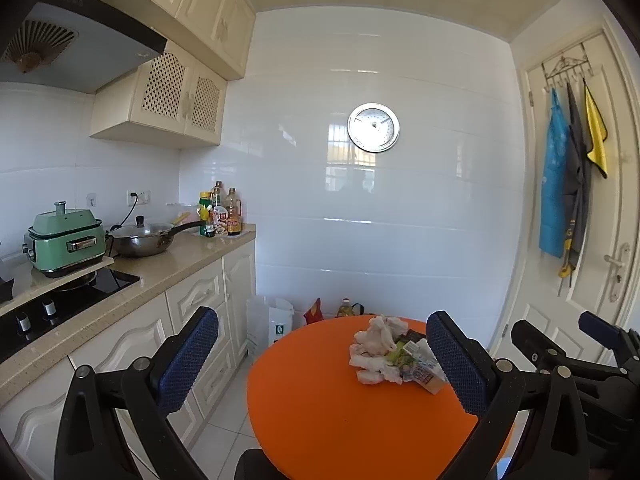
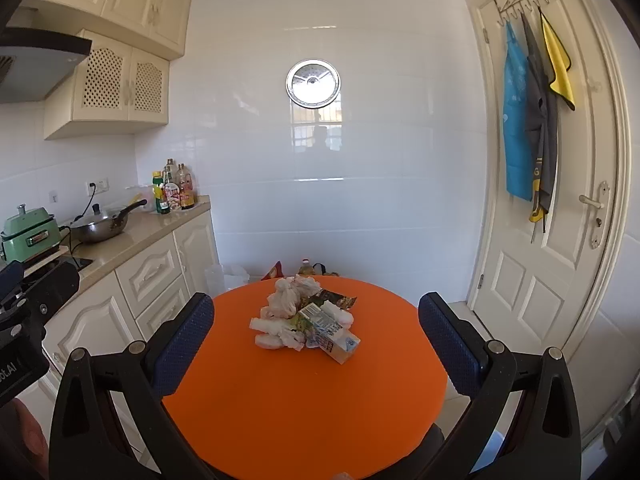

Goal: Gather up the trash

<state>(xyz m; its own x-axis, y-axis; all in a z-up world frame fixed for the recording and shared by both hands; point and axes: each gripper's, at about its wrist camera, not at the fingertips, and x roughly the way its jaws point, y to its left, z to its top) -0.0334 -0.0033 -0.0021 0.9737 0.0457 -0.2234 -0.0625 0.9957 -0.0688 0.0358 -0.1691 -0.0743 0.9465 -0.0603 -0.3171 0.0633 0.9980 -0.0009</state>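
Trash pile (image 2: 306,318) mid orange table (image 2: 304,412) — left gripper (image 1: 324,354), right gripper (image 2: 316,340) fingers wide, empty.

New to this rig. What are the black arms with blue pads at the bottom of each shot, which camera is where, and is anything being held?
No robot here: a person carries one hand-held pair of tongs in each hand, each with a fisheye camera looking forward along its two fingers. One picture is from the left tongs, the other from the right tongs. The blue pieces are the finger pads.

Both pairs stand wide open and hold nothing. Ahead is a round orange table bearing one heap of trash: crumpled white tissues, wrappers and a small carton. The right tongs also show at the left view's right edge.
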